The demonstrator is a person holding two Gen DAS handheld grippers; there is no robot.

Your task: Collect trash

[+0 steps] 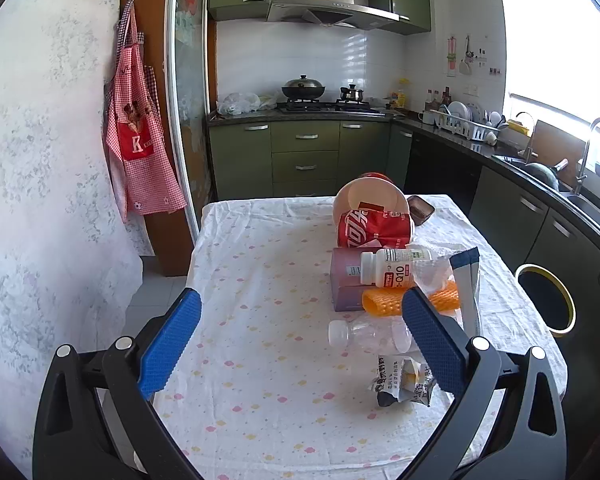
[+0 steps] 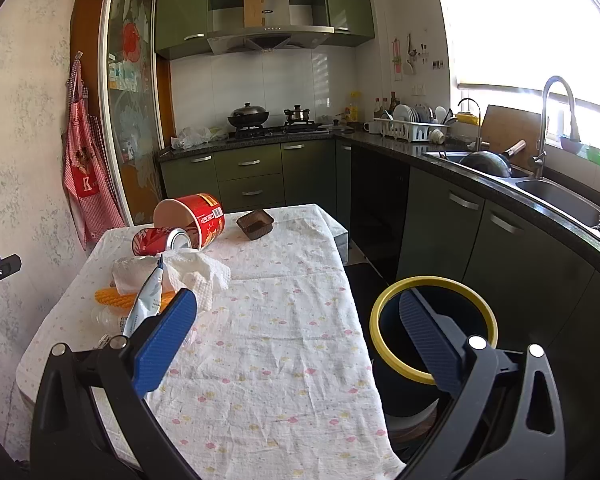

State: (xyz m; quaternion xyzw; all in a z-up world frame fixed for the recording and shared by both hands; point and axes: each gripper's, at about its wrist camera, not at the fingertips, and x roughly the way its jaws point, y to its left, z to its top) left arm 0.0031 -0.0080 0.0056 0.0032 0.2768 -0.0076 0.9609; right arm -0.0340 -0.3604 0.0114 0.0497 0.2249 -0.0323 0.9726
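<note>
From the left wrist view, the left gripper (image 1: 300, 328) is hovering above the table (image 1: 260, 420) with its jaws spread as wide as they go, gripping nothing. The trash is lying in a heap toward the table's right side: a clear plastic bottle (image 1: 368, 334) on its side, a crumpled wrapper (image 1: 404, 380) just in front of it, an orange foam net (image 1: 384, 302), a white pill bottle (image 1: 388, 268) resting on a pink box (image 1: 344, 280), and a crushed red can (image 1: 374, 230) at the mouth of a tipped paper tub (image 1: 370, 198). The clear bottle looks light, springy and slippery; taking it across the waist is probably safest.

From the right wrist view, the right gripper (image 2: 296, 330) is likewise gaping and empty, with the yellow-rimmed bin (image 2: 432, 280) standing beside the table. A crumpled paper towel (image 2: 196, 272) is soft and would pinch anywhere; a small brown tray (image 2: 255, 224) is sitting apart, possibly brittle.
</note>
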